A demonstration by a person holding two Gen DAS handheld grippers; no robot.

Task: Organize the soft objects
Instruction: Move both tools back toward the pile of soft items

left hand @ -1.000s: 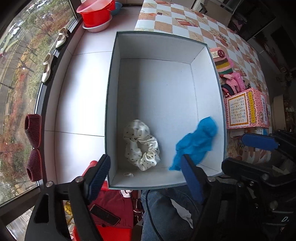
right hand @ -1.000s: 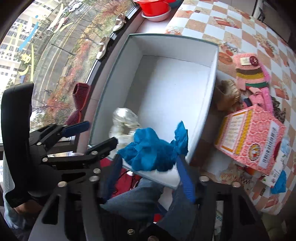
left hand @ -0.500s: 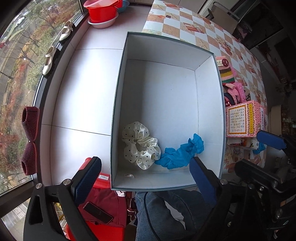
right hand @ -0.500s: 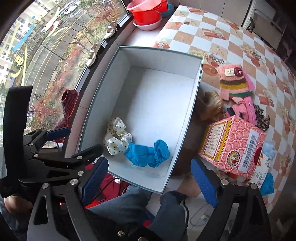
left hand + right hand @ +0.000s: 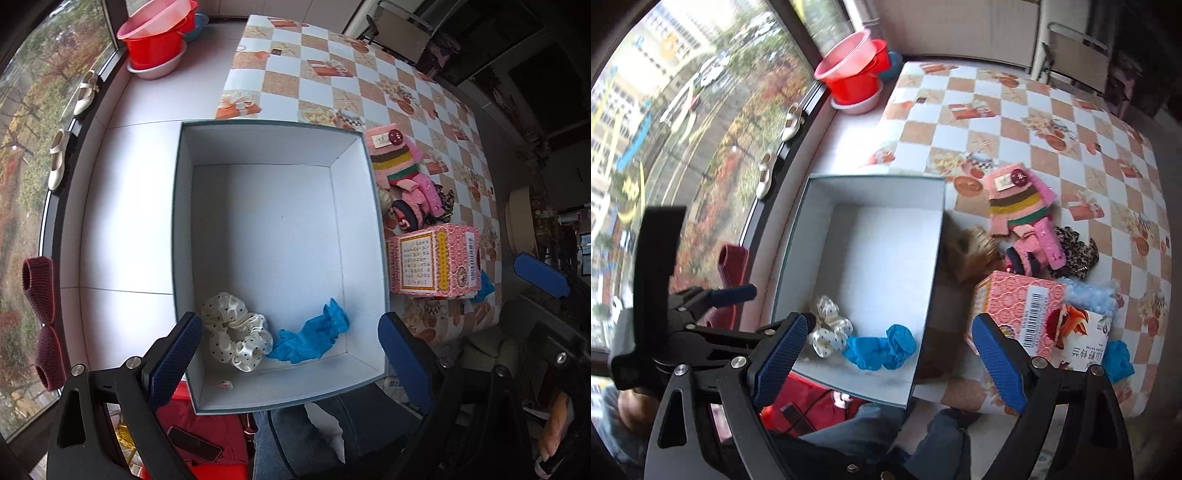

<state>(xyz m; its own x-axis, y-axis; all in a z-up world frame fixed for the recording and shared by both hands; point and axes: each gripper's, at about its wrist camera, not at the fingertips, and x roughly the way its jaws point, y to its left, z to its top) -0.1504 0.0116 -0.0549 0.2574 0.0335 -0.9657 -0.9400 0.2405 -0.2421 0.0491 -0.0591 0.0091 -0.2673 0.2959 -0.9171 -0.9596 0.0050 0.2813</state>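
A white open box [image 5: 258, 147] [image 5: 827, 221] stands on the table. Inside it, near the front, lie a white polka-dot scrunchie [image 5: 236, 341] [image 5: 829, 332] and a blue scrunchie [image 5: 310, 338] [image 5: 881, 349]. My left gripper [image 5: 290, 356] is open and empty above the box's front edge. My right gripper [image 5: 886, 354] is open and empty, raised above the box's front right corner; it also shows at the right of the left wrist view. More soft things lie right of the box: a striped pink knit glove [image 5: 397, 158] [image 5: 1019, 199], a leopard scrunchie [image 5: 1073, 253] and another blue one [image 5: 1119, 360].
A pink patterned carton [image 5: 434, 260] [image 5: 1015, 306] stands right of the box. Red basins [image 5: 159, 40] [image 5: 855, 79] sit at the far left. White shoes [image 5: 59, 158] and dark red slippers [image 5: 40, 321] line the window sill. A checked cloth [image 5: 1052, 110] covers the table.
My right gripper opened and let the blue scrunchie drop into the box beside the white one, then lifted back and to the right. My left gripper rose too.
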